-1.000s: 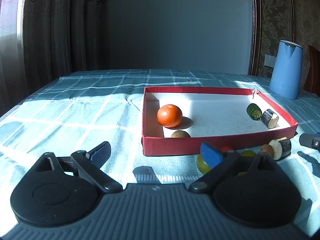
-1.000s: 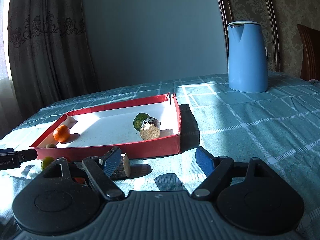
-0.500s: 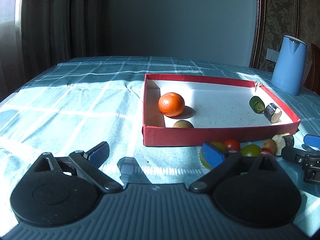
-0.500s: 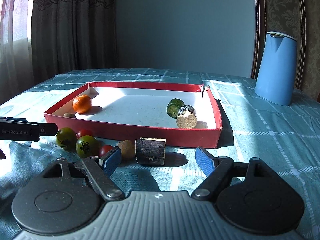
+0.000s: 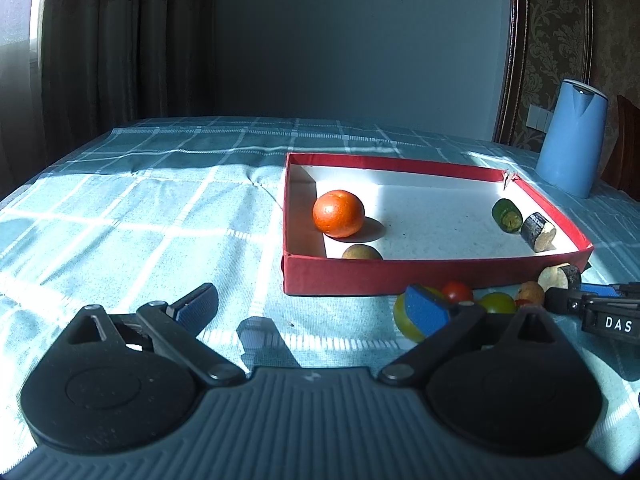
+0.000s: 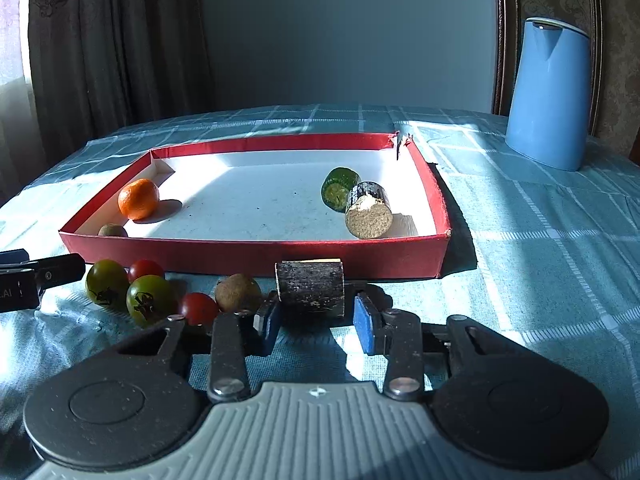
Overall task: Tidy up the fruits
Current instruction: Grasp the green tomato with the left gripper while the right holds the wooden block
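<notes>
A red tray (image 6: 256,250) (image 5: 400,278) holds an orange (image 6: 138,199) (image 5: 338,213), a brown fruit (image 6: 113,231) (image 5: 362,252), a green cucumber piece (image 6: 339,189) (image 5: 506,215) and a dark cane piece (image 6: 368,210) (image 5: 538,232). In front of it lie two green tomatoes (image 6: 150,300), two red tomatoes (image 6: 198,307), a brown fruit (image 6: 237,293) and a dark cane piece (image 6: 311,288). My right gripper (image 6: 316,322) has its jaws half closed around that cane piece; contact is not clear. My left gripper (image 5: 312,308) is open and empty, its right finger beside a green tomato (image 5: 402,314).
A blue kettle (image 6: 548,94) (image 5: 570,142) stands at the back right on the checked teal tablecloth (image 5: 140,220). Curtains hang at the back left. The left gripper's finger shows at the left edge of the right wrist view (image 6: 36,276).
My right gripper has moved in on the loose cane piece and narrowed its jaws around it. My left gripper has stayed open and drifted slightly.
</notes>
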Motion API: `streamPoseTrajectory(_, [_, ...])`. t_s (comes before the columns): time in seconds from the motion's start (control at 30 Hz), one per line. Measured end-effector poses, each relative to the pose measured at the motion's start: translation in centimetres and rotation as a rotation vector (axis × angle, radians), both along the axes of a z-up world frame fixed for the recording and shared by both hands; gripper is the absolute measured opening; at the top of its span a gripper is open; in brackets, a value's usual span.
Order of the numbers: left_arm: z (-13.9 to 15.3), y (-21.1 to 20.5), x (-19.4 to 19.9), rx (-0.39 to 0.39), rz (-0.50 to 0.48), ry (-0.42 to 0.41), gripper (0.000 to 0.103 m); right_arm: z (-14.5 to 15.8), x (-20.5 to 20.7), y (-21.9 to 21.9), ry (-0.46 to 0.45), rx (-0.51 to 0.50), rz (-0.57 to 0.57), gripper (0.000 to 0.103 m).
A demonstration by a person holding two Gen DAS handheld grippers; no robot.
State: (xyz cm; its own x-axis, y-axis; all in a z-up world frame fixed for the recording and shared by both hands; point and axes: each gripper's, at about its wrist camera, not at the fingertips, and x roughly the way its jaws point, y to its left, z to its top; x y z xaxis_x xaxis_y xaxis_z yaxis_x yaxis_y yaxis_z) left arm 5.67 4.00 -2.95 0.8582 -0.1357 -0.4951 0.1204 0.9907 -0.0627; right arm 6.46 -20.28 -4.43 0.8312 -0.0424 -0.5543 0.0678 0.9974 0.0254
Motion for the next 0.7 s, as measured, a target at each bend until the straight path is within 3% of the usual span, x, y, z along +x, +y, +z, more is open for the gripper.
streamPoseTrajectory(0.1, [0.1,-0.2,-0.3,0.005,-0.01,-0.016,0.1,0.0,-0.1,-0.9,0.0,0.047,-0.015,0.032])
streamPoseTrajectory(0.3, [0.2,-1.8,-0.1,0.074,-0.043,-0.025,0.1,-0.1,0.1,-0.2,0.005,-0.004,-0.029,0.032])
streamPoseTrajectory(0.53, [0.3,-1.7,-0.4,0.04,-0.106,-0.041,0.101,-0.1,0.0,-0.5,0.004,0.012,-0.029,0.032])
streamPoseTrajectory(0.7, [0.1,-3.2,-0.2,0.11,-0.136,-0.024,0.103,-0.1,0.0,-0.4,0.004,0.014,-0.03,0.032])
